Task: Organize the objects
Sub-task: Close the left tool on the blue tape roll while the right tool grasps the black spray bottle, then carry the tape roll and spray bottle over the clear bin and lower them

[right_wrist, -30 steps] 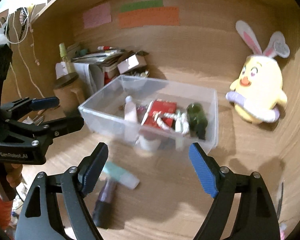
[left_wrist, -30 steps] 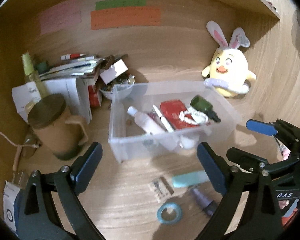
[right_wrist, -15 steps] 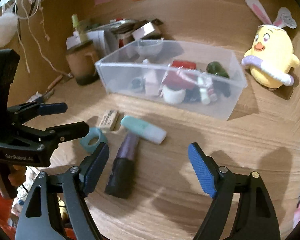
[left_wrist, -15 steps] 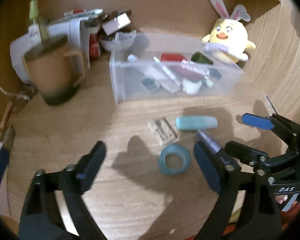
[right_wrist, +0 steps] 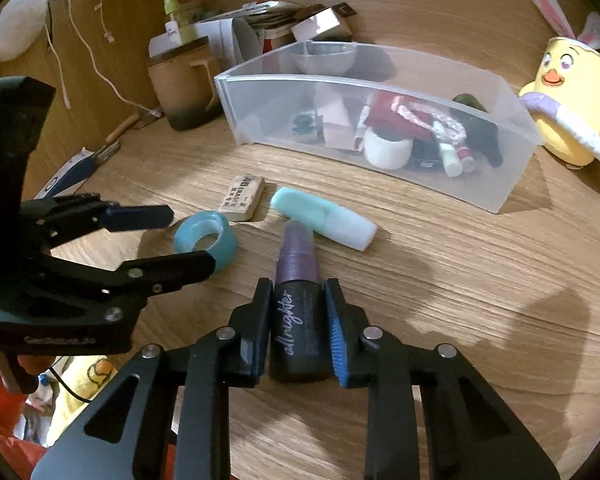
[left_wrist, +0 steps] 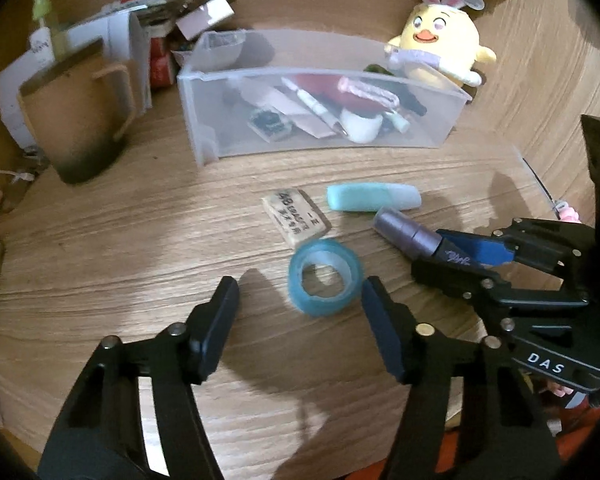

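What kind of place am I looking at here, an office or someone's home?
Most likely a home desk nook: a wooden desktop with a clear plastic organizer bin of small items, a yellow chick plush toy, and a brown mug beside stacked papers.

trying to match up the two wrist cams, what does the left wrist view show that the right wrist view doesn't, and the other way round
Only the left wrist view shows the left gripper head-on, its jaws closing with the blue tape roll just ahead of them, not yet gripped.

Only the right wrist view shows the right gripper with its pads on the dark body of the purple spray bottle, plus cords and a white fluffy thing hanging at upper left.

Both show the clear bin, the eraser, the mint tube, the brown mug and the yellow chick plush.
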Tool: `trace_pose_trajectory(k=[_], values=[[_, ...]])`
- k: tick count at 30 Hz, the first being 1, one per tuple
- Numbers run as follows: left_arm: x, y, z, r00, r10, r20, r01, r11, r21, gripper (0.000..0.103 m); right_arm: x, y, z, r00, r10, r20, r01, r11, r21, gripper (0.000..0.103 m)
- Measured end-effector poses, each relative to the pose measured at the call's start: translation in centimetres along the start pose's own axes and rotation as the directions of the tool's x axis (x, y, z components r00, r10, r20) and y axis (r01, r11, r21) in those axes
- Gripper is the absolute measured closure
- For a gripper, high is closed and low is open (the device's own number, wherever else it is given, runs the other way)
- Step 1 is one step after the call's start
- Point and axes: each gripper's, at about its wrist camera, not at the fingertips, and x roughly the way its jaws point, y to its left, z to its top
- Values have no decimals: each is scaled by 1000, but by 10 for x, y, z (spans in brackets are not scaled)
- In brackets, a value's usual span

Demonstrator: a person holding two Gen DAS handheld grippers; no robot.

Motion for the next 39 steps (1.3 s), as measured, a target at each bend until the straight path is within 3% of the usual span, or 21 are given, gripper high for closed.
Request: trace_pose_trajectory(k=[5,12,21,31,39], values=[[2,-4,3,1000,-5,14,5,1000,8,64,-10,-8,-3,999,-28,26,27,999,29,80],[-2,-1,5,999,-16,40,16,1000,-18,65,-26,-21,0,996,-45,75,40,996,75,80],[-28,-1,26,991,-12,136,16,999,-32,65,-49,-34,17,984,-71,162,54,993,108,80],[-52,-3,58,967,-16,253,25,999,-33,65,-61,-46,43,968,-97,232,71,991,118,80],[-60,2,81,954,-6,301,19,999,-42,65,-66,-53,67,954,-119,275,91,989,114,80]])
